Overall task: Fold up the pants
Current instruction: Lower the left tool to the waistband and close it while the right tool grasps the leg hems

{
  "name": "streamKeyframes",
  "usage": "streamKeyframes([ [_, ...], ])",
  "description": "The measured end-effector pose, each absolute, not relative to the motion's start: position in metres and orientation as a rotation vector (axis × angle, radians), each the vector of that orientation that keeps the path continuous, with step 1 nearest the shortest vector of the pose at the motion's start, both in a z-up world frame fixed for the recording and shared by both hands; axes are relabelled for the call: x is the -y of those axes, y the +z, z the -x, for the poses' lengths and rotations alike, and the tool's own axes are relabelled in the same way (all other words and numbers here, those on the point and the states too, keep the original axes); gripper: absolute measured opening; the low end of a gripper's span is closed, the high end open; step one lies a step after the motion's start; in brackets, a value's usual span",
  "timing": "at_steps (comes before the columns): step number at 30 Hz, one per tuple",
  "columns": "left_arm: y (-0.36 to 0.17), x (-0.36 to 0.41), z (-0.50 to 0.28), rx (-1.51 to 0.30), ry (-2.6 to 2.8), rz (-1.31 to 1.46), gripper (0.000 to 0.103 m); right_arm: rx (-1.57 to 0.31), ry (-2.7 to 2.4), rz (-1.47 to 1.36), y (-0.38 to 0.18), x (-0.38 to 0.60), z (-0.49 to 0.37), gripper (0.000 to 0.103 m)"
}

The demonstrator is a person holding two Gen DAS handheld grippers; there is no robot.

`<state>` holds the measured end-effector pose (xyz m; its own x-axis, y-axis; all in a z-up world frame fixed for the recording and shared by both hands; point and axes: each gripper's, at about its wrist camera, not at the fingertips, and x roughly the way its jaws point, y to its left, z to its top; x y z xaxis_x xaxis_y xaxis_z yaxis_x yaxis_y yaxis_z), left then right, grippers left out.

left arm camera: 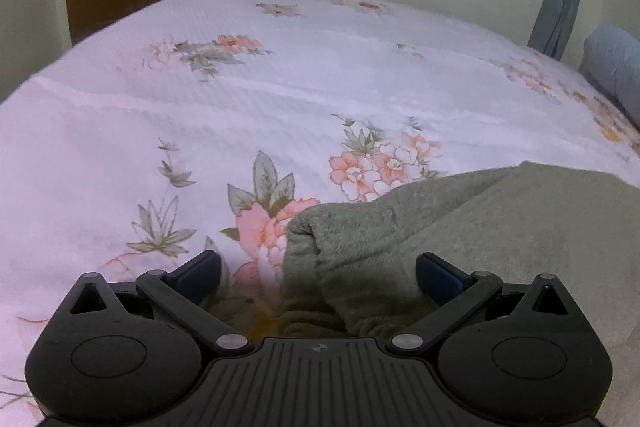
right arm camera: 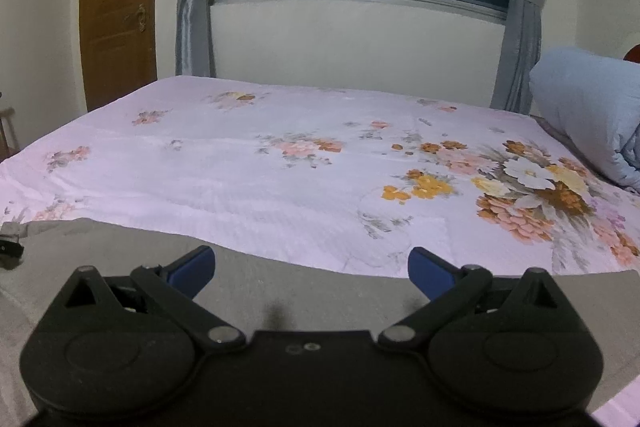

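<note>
While grey-green pants (left arm camera: 460,227) lie spread along the near edge of a bed covered by a pink floral sheet (left arm camera: 240,115), 2 handheld grippers hover low over them. From its own camera, the left gripper (left arm camera: 318,273) has both blue-padded jaws spread wide, with a rolled end of the pants between them, ungripped. From the other camera, the right gripper (right arm camera: 312,269) is equally wide apart and empty above flat fabric. A blue pillow (right arm camera: 588,107) sits at the right.
</note>
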<state>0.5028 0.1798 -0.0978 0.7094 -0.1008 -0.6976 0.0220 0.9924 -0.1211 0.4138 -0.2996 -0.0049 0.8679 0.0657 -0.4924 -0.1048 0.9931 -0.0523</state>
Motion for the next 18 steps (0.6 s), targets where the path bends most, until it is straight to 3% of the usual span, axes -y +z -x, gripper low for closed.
streamKeyframes([
  [6,-0.094,-0.176,-0.502,-0.776,-0.153,0.136,0.101,-0.531,0.074,0.042,-0.016,0.313,-0.412,0.097],
  [9,-0.089,-0.173,-0.496,-0.751,-0.185,0.139,0.081,-0.538,0.065,0.029,-0.018,0.32,-0.41,0.097],
  [12,-0.089,-0.186,-0.492,-0.748,-0.185,0.206,0.067,-0.532,0.061,0.028,-0.017,0.325,-0.406,0.097],
  [16,-0.088,-0.19,-0.495,-0.758,-0.189,0.216,0.064,-0.537,0.057,0.043,-0.016,0.332,-0.409,0.097],
  [17,-0.087,-0.187,-0.496,-0.758,-0.189,0.193,0.06,-0.541,0.057,0.046,-0.016,0.333,-0.411,0.097],
  [18,-0.086,-0.184,-0.497,-0.762,-0.193,0.183,0.05,-0.542,0.053,0.049,-0.016,0.334,-0.412,0.097],
])
